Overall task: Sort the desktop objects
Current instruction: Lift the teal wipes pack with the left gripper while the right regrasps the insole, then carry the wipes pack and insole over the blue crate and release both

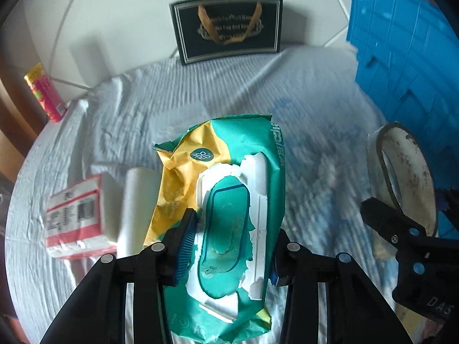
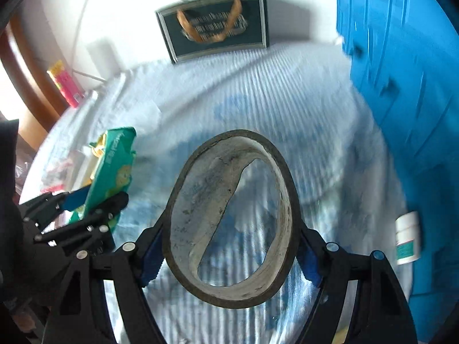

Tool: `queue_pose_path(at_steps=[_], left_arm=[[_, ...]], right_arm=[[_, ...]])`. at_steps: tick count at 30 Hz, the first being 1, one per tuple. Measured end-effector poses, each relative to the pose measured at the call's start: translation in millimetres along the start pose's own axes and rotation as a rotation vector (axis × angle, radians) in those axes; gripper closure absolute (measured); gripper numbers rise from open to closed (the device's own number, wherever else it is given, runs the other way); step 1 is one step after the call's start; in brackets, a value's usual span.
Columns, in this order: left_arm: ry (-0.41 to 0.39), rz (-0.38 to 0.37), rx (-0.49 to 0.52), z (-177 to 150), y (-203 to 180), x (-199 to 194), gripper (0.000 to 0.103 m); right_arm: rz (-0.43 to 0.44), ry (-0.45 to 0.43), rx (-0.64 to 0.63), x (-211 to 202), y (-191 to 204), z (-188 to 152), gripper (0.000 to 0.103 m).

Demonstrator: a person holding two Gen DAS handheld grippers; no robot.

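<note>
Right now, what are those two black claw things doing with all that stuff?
A person is sorting things on a table with a pale blue cloth. The left gripper is clamped on a green and yellow wet-wipes pack. The right gripper squeezes a grubby roll of tape. A big blue plastic crate waits on the right.

Gift bag lettering blurred; wipes pack near end cut off by frame edge.
</note>
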State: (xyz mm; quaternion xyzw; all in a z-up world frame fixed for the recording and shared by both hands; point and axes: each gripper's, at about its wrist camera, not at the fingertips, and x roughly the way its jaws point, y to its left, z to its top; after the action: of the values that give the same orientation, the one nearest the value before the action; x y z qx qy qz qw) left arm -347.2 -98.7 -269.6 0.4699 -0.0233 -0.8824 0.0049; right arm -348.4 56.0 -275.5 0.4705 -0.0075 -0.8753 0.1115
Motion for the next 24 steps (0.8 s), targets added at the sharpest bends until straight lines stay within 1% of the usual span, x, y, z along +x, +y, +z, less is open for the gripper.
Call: queue_pose_path(at_steps=[9, 16, 21, 24], left_arm=[[-0.158, -0.006, -0.03, 16.4, 30.9, -89.6, 0.062], [-0.278, -0.044, -0.036, 20.5, 46.0, -162.4, 0.062], [-0.349, -0.077, -0.024, 23.5, 35.9, -206.1, 0.062], [-0.392, -0.104, -0.005, 28.0, 17.0, -230.3, 0.062]], right_arm=[[-0.02, -0.168, -0.075, -93.0, 42.4, 24.1, 0.027], [-0.055, -0.29, -0.124, -172.0, 75.2, 29.0, 0.027], [-0.074, -0.367, -0.123, -224.2, 78.4, 29.4, 0.027], [-0.085, -0.417, -0.101, -257.7, 65.1, 30.5, 0.027]])
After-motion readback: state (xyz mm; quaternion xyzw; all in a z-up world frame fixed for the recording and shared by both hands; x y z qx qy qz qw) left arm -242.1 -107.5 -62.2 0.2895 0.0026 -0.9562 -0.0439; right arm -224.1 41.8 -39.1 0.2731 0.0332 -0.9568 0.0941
